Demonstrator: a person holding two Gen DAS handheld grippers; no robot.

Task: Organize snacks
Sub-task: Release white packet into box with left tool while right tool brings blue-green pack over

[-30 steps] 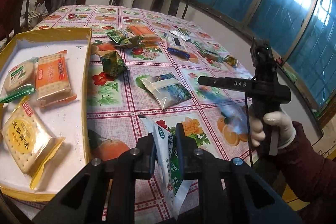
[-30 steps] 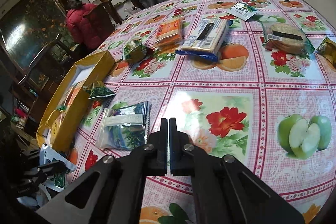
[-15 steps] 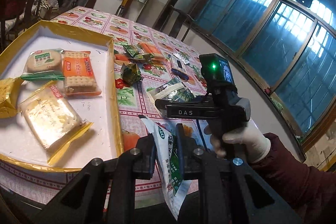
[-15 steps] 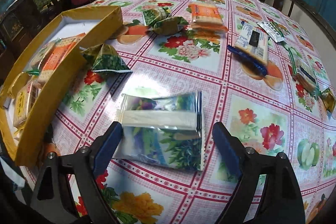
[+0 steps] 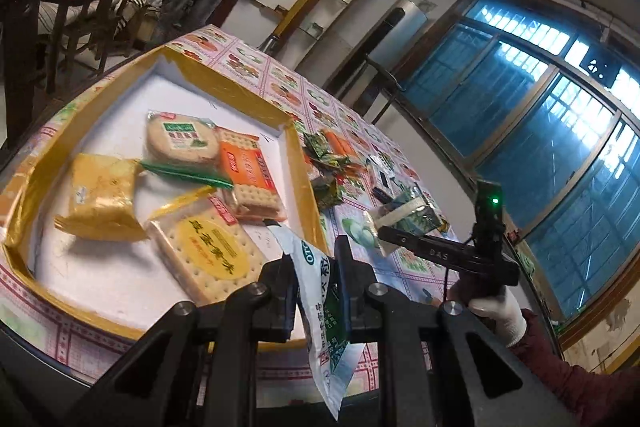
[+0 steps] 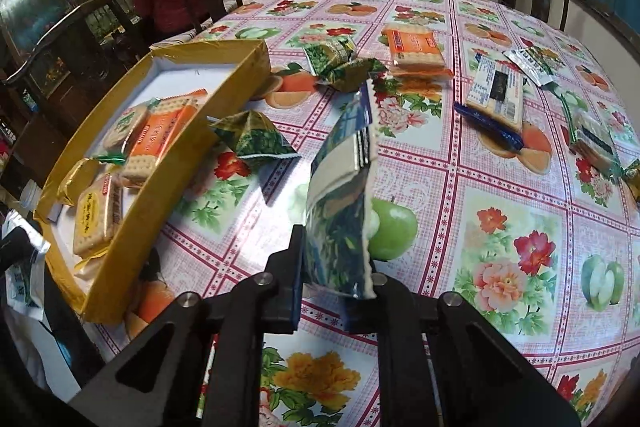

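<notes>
The yellow tray (image 5: 296, 163) sits at the left edge of the worktop (image 6: 500, 211) and already holds four packets: a round biscuit pack (image 5: 182, 143), an orange cracker pack (image 5: 250, 179), a yellow-labelled cracker pack (image 5: 208, 251) and a plain yellow packet (image 5: 102, 195). By that count the sorting looks partly done, perhaps around a third.

Two more snacks are in transit. The left gripper (image 5: 314, 291) is clamped on a white and green sachet (image 5: 324, 311), held above the tray's near corner, not yet inside it. The right gripper (image 6: 336, 291) is closed on the lower edge of a blue and green foil packet (image 6: 344, 195), which stands upright and lifted off the cloth, just beside the tray's long wall.

Still lying loose on the worktop are a green pyramid-shaped packet (image 6: 256, 139) close to the tray, two crumpled green packets (image 6: 340, 63) farther back, another orange cracker pack (image 6: 416, 51), a white and blue wafer pack (image 6: 496, 95), a small flat sachet (image 6: 532, 63) and a dark-wrapped biscuit pack (image 6: 592, 143) near the right edge, with something yellowish at the very border that is too cropped to name.

So what remains, as I judge it, is to drop both held packets into the tray and then collect at least seven others.
</notes>
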